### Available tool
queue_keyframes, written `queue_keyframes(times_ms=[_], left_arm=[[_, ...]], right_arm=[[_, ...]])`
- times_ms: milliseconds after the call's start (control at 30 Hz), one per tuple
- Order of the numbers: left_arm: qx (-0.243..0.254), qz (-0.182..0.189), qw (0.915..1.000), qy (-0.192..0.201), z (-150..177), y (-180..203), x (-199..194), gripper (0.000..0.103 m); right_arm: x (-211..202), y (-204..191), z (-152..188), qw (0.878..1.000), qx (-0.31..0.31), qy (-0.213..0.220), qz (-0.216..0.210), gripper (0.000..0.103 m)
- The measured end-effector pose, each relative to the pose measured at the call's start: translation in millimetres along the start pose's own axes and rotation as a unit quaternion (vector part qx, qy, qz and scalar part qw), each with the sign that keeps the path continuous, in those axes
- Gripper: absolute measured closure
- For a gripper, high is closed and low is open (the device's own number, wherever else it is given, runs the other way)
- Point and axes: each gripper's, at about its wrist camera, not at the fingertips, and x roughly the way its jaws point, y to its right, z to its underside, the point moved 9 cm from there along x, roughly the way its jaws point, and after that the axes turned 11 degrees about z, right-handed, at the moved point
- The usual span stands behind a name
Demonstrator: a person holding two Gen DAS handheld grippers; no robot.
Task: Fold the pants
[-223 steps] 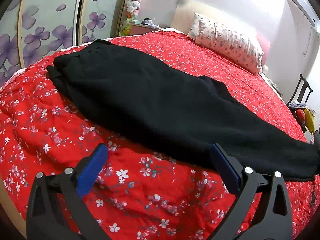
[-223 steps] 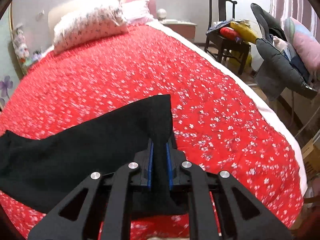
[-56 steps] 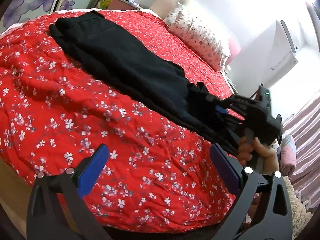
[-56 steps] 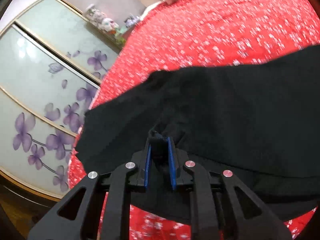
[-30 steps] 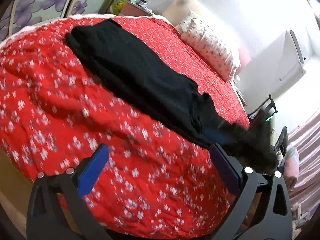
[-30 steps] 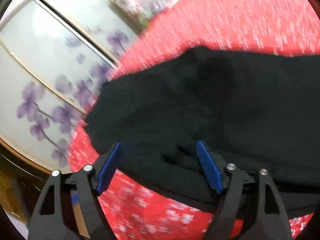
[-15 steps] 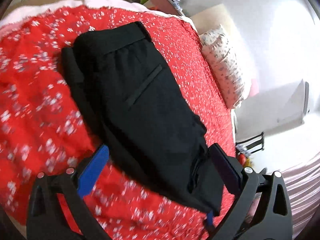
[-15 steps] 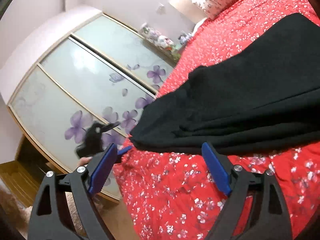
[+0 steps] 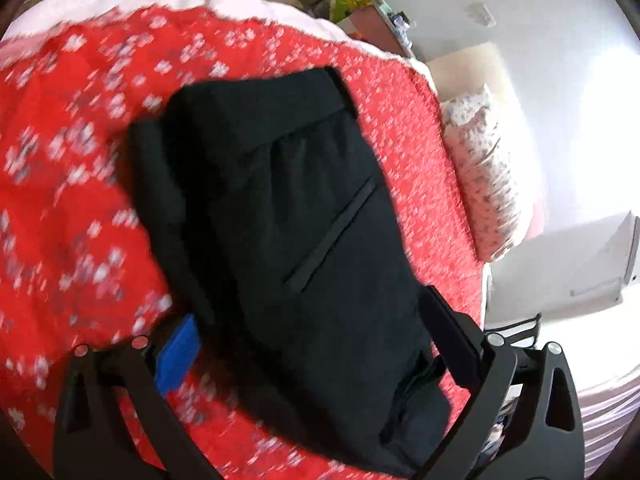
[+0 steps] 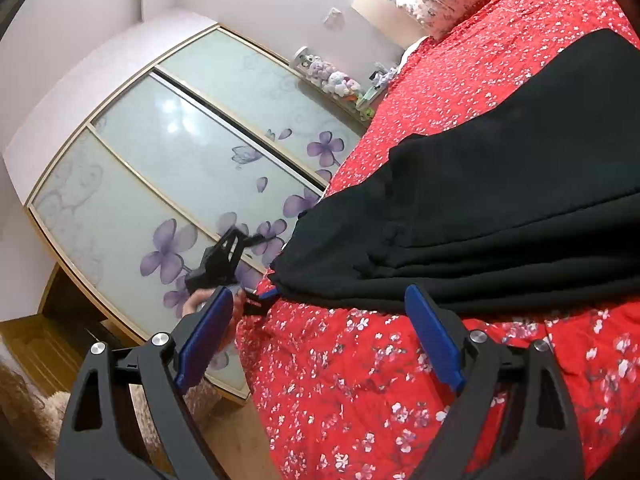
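The black pants [image 9: 288, 248] lie on the red floral bedspread [image 9: 72, 208], folded over so the legs rest on the upper part; the waistband is at the far end and a pocket slit shows. My left gripper [image 9: 312, 344] is open, its jaws straddling the near end of the pants. In the right wrist view the pants [image 10: 500, 224] show as stacked layers. My right gripper [image 10: 320, 340] is open and empty just off their lower edge. The left gripper [image 10: 260, 296] also shows there at the pants' corner, held by a hand.
A floral pillow [image 9: 484, 184] lies at the head of the bed. Sliding wardrobe doors with purple flowers [image 10: 168, 184] stand close along the bed's side. A shelf with plush toys [image 10: 336, 80] is in the corner. Wooden floor [image 10: 24, 344] lies below.
My right gripper has let go of the pant leg, opened and drawn back off the folded pants. My left gripper has come in close over the pants' near end.
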Motion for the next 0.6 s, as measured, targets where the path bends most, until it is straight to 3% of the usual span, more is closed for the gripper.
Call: queue_keyframes(times_ms=[133,233,367,500,600], left_arm=[[0.067,0.036,0.9971,0.010,-3.2,37.9,-3.4,0.003],[0.070,0.009,0.9975,0.004,-3.5,33.9,4.8,0.005],[0.030,-0.016,0.9994,0.011,-8.5,8.5,13.2,0.025],[-0.010,-0.021,0.9994,0.025,-11.8,-6.5,13.1,0.037],[-0.040,-0.045,0.9977,0.031,-14.6,-18.4,11.7,0.058]], right_arm=[[1.0,-0.9,0.4,1.000,-0.006,-0.001,-0.001,0.012],[1.3,-0.6,0.4,1.000,-0.004,-0.001,-0.004,0.012],[0.9,-1.2,0.7,1.000,-0.003,0.000,-0.006,0.012],[2.1,-2.5,1.7,1.000,-0.006,0.000,-0.005,0.011],[1.8,-2.6,2.0,1.000,-0.006,0.000,-0.005,0.011]])
